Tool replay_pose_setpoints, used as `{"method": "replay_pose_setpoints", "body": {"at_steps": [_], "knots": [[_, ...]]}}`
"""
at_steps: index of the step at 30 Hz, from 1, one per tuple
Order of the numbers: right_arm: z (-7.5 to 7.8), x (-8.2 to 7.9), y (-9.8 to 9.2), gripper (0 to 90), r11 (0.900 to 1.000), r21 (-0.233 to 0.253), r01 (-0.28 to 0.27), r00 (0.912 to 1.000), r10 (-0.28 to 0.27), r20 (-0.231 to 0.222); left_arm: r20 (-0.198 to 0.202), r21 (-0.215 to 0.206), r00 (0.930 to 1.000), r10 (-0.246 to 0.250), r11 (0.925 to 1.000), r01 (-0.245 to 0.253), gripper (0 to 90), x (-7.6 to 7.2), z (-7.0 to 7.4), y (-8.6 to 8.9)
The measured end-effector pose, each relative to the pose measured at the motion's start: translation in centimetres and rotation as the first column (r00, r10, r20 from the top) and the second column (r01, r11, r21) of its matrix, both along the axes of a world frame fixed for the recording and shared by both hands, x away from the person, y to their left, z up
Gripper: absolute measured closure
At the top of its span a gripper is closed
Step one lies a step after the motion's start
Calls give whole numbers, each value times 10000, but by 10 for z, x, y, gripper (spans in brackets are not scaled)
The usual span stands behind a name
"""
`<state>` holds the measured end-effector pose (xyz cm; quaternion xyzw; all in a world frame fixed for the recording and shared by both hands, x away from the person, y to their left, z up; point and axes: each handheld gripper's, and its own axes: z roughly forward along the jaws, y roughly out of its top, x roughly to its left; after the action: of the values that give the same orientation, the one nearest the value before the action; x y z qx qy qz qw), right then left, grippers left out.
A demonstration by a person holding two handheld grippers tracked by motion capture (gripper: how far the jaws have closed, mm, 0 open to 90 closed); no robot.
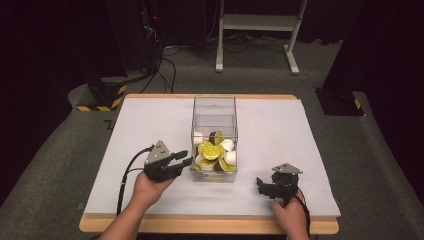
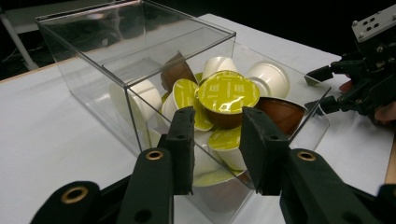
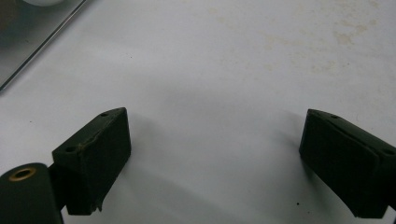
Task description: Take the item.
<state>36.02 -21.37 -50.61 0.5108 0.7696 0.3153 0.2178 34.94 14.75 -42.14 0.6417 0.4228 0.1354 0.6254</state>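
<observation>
Clear plastic box (image 1: pixel 214 112) stands mid-table on the white table top (image 1: pixel 280 145), long axis running away from the person, open at the top. Its near end holds a heap of coffee capsules (image 1: pixel 214 152): yellow-green foil lids, cream bodies, a few brown ones. In the left gripper view the topmost yellow-lidded capsule (image 2: pixel 228 92) lies foil-up over a brown capsule (image 2: pixel 280 113) and cream ones (image 2: pixel 268 78). Left gripper (image 1: pixel 184 159) sits just beside the box's near-left corner, jaws parted and pointed at the wall; in its own view the jaws (image 2: pixel 219 149) frame that corner, nothing between them, and whether they touch the plastic cannot be told. Right gripper (image 1: pixel 260 184) rests low over bare table, near the front edge and apart from the box's right side, jaws spread wide (image 3: pixel 215 163) and empty. Left hand (image 1: pixel 150 187) and right hand (image 1: pixel 289 214) come in from the near edge.
</observation>
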Motion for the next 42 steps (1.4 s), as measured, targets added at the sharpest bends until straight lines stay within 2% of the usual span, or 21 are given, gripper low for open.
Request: {"method": "replay_pose_setpoints", "body": {"at_steps": [10,11,14,19,30,31,39,42], "knots": [[0,0,0,89,10000,-2,-2,10000,2,4,-142,-125,9997,-180,9998,178,635,8,4,-14],[0,0,0,89,10000,3,-5,10000,5,3,-114,13,9996,-272,9996,272,634,9,5,-14],[0,0,0,89,10000,1,3,10000,-3,0,-142,-58,9996,-239,9997,238,626,12,7,-19],[0,0,0,89,10000,3,-6,10000,6,1,-101,156,9994,-335,9993,337,619,18,9,-25],[0,0,0,89,10000,6,2,10000,-2,2,-391,1,9988,-306,9995,307,592,30,8,-34],[0,0,0,89,10000,6,2,10000,-2,0,-361,180,9986,-374,9991,381,587,32,8,-34],[0,0,0,89,10000,8,3,10000,-3,0,-527,164,9981,-319,9993,328,510,40,7,-41],[0,0,0,90,10000,8,-6,10000,6,-9,-679,398,9973,-287,9987,315,458,45,5,-45]]}}
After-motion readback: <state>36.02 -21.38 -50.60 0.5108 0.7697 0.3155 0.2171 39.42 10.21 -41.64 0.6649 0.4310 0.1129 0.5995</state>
